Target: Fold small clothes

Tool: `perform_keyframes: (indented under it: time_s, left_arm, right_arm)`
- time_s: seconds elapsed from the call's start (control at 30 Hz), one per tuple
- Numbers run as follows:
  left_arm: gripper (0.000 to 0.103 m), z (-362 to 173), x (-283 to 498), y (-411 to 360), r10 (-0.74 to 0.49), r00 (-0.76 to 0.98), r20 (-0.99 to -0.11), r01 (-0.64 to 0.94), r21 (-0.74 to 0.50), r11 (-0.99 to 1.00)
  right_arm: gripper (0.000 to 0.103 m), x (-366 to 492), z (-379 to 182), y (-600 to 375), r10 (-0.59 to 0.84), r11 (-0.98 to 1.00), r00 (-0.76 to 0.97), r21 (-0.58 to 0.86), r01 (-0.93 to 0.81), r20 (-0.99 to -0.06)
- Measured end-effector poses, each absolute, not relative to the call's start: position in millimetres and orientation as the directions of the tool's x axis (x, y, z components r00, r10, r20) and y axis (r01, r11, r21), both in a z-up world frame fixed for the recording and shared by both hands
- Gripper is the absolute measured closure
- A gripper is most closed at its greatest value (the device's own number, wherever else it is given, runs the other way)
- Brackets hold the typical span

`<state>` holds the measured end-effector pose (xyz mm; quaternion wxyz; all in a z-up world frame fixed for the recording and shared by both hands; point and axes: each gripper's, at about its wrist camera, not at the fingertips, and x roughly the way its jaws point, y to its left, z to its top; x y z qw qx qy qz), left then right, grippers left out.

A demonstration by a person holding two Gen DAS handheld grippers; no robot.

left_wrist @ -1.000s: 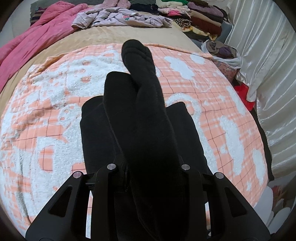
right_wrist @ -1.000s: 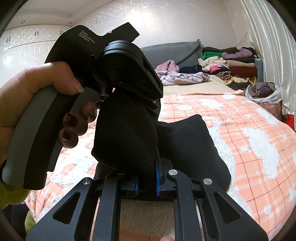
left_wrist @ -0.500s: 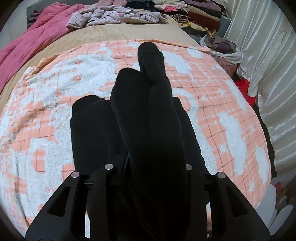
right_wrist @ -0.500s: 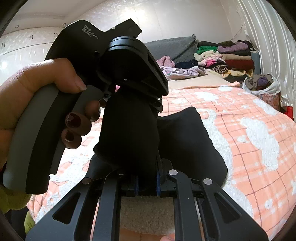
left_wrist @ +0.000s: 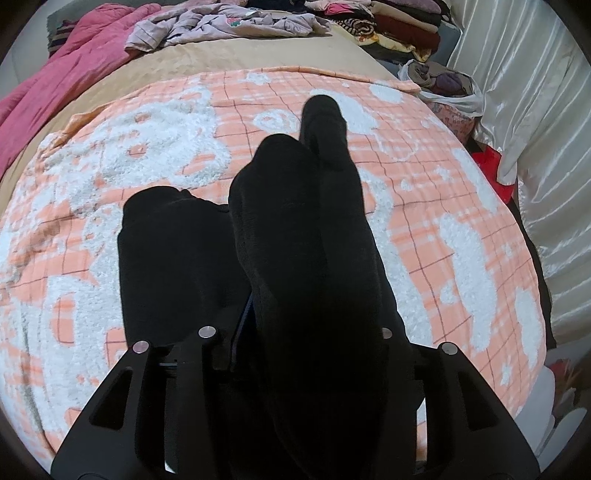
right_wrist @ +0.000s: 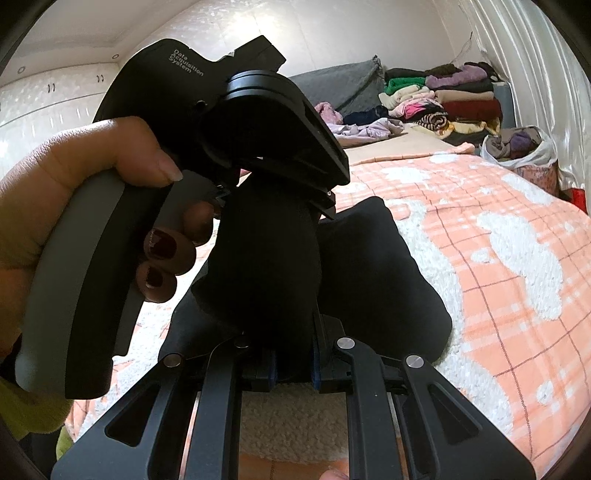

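A pair of black socks [left_wrist: 306, 236] hangs from my left gripper [left_wrist: 295, 332], which is shut on it; the toe ends reach out over the orange-and-white blanket [left_wrist: 147, 155]. Another black garment part [left_wrist: 173, 251] lies on the blanket to the left beneath them. In the right wrist view my right gripper [right_wrist: 293, 365] is shut on the same black socks [right_wrist: 269, 266], just below the left gripper's body [right_wrist: 240, 122] held in a hand. The black cloth [right_wrist: 373, 280] on the blanket lies behind it.
A pink blanket [left_wrist: 55, 85] and lilac clothes [left_wrist: 221, 26] lie at the far end of the bed. Stacked folded clothes [right_wrist: 450, 99] and a white bag of clothes [right_wrist: 517, 147] stand at the far right. A white curtain [left_wrist: 546, 147] hangs on the right.
The left gripper has moved the socks down and nearer the blanket, toe ends shifting right. The right gripper stays shut on the socks, close under the left one.
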<state>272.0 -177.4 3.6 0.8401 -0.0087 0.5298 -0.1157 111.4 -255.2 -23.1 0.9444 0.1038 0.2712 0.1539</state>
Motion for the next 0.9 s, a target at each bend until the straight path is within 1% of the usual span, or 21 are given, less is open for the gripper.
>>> perform_keyframes:
  time_s: [0.2, 0.27, 0.4, 0.5, 0.57, 0.67, 0.83, 0.9]
  left_arm:
    - [0.06, 0, 274, -184, -0.225, 0.422, -0.878, 0.19, -0.157, 0.969]
    - [0.053, -1, 276, -185, -0.24, 0.421, -0.875, 0.194, -0.172, 0.966]
    - [0.044, 0, 276, -184, -0.281, 0.417, -0.865, 0.205, -0.211, 0.956]
    - [0.042, 1, 276, -181, -0.305, 0.412, -0.859, 0.194, -0.244, 0.95]
    - [0.03, 4, 274, -178, -0.332, 0.418, -0.846, 0.194, -0.274, 0.942]
    - [0.029, 17, 270, -173, -0.38, 0.441, -0.813, 0.205, -0.321, 0.925]
    - [0.029, 44, 259, -159, -0.356, 0.53, -0.77, 0.204, -0.292, 0.935]
    - [0.029, 48, 255, -152, -0.339, 0.544, -0.768, 0.188, -0.283, 0.941]
  right_arm:
    - [0.091, 116, -29, -265, 0.369, 0.917, 0.788, 0.333, -0.222, -0.492]
    - [0.091, 118, -29, -267, 0.377, 0.912, 0.782, 0.347, -0.22, -0.496]
    - [0.091, 122, -34, -274, 0.403, 0.892, 0.767, 0.401, -0.207, -0.5]
    - [0.09, 124, -37, -277, 0.424, 0.875, 0.754, 0.442, -0.198, -0.501]
    - [0.09, 125, -38, -280, 0.433, 0.866, 0.747, 0.462, -0.19, -0.504]
    - [0.088, 129, -42, -284, 0.435, 0.859, 0.736, 0.484, -0.167, -0.519]
    - [0.083, 130, -45, -289, 0.424, 0.864, 0.725, 0.482, -0.145, -0.543]
    - [0.077, 128, -44, -293, 0.418, 0.868, 0.725, 0.477, -0.14, -0.548]
